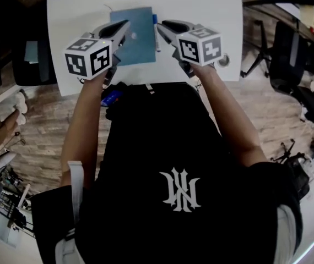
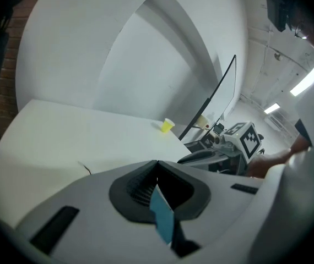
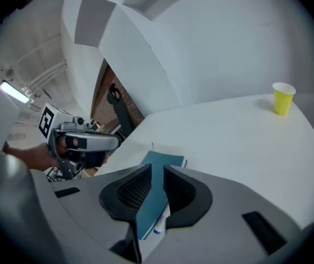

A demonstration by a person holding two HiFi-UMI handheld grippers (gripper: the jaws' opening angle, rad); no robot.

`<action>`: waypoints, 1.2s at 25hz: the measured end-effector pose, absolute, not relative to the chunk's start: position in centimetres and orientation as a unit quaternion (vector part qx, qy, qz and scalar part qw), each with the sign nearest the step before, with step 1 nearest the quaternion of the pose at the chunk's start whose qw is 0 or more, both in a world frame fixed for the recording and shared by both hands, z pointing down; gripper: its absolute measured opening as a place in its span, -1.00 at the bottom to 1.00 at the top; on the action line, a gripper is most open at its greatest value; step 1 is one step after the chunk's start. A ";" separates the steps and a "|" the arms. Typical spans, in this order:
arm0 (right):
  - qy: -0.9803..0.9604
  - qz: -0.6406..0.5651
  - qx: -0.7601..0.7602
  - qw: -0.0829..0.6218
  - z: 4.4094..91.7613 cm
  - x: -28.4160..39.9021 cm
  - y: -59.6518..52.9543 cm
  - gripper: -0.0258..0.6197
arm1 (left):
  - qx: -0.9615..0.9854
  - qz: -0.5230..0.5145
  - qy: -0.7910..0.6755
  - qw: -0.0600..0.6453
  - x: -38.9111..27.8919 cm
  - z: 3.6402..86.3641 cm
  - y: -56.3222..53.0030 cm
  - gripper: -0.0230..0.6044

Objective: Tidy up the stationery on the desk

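A blue notebook [image 1: 137, 34] hangs over the white desk [image 1: 201, 4], gripped at both side edges. My left gripper [image 1: 125, 29] is shut on its left edge; in the left gripper view only a blue sliver [image 2: 161, 216] shows between the pads of that gripper [image 2: 157, 166]. My right gripper [image 1: 163, 26] is shut on the right edge, and in the right gripper view the notebook [image 3: 162, 161] runs out from between the pads of that gripper [image 3: 157, 169]. A white pen with a blue cap [image 1: 155, 31] lies along that edge by the right jaws.
A yellow cup [image 3: 282, 98] stands far back on the desk. A small silver round thing [image 1: 223, 59] sits by the desk's front right corner. A thin wire [image 1: 107, 7] lies at the back left. Office chairs [image 1: 289, 54] stand on the wooden floor to the right.
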State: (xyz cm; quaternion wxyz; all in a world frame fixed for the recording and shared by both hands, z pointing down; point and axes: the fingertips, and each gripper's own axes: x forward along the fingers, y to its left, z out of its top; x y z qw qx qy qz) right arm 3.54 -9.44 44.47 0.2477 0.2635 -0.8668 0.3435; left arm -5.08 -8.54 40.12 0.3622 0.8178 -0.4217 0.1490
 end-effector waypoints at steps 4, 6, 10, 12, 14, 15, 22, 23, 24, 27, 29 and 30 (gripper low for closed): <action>-0.914 0.304 0.209 0.170 37.5 2.2 -10.1 -0.72 | 0.828 0.112 -0.447 0.321 -6.0 34.7 -9.2 -0.91; -0.940 0.273 0.161 0.128 33.4 1.2 -9.6 -0.73 | 0.833 0.087 -0.456 0.301 -6.5 32.0 -9.2 -0.91; -0.974 0.199 0.094 0.062 25.8 0.7 -8.3 -0.76 | 0.844 0.035 -0.469 0.256 -7.1 26.4 -8.2 -0.91; -0.984 0.159 0.072 0.029 22.4 1.3 -7.6 -0.76 | 0.855 0.010 -0.467 0.224 -6.9 23.6 -7.2 -0.91; -0.990 0.129 0.058 -0.004 19.6 2.4 -6.8 -0.77 | 0.867 -0.004 -0.461 0.190 -6.6 21.2 -5.8 -0.91; -0.991 0.120 0.054 -0.019 18.6 3.1 -6.3 -0.77 | 0.871 -0.008 -0.457 0.177 -6.3 20.2 -4.9 -0.91; -0.993 0.088 0.020 -0.073 15.3 6.3 -1.2 -0.78 | 0.909 -0.019 -0.405 0.098 -4.5 14.2 1.1 -0.92; -0.993 0.087 0.021 -0.074 15.3 6.5 -0.5 -0.78 | 0.914 -0.022 -0.394 0.090 -4.2 13.6 1.7 -0.91; -0.993 0.087 0.023 -0.073 15.4 6.5 0.1 -0.78 | 0.919 -0.026 -0.383 0.085 -4.0 13.1 2.2 -0.91; -0.993 0.085 0.033 -0.070 15.2 6.4 2.3 -0.79 | 0.932 -0.029 -0.353 0.079 -3.3 12.5 3.3 -0.92; -0.993 0.084 0.043 -0.069 15.0 6.4 3.8 -0.79 | 0.939 -0.022 -0.333 0.081 -2.6 13.0 4.2 -0.91; -0.993 0.084 0.049 -0.068 15.1 6.4 4.7 -0.79 | 0.943 -0.018 -0.323 0.082 -2.2 13.4 4.9 -0.92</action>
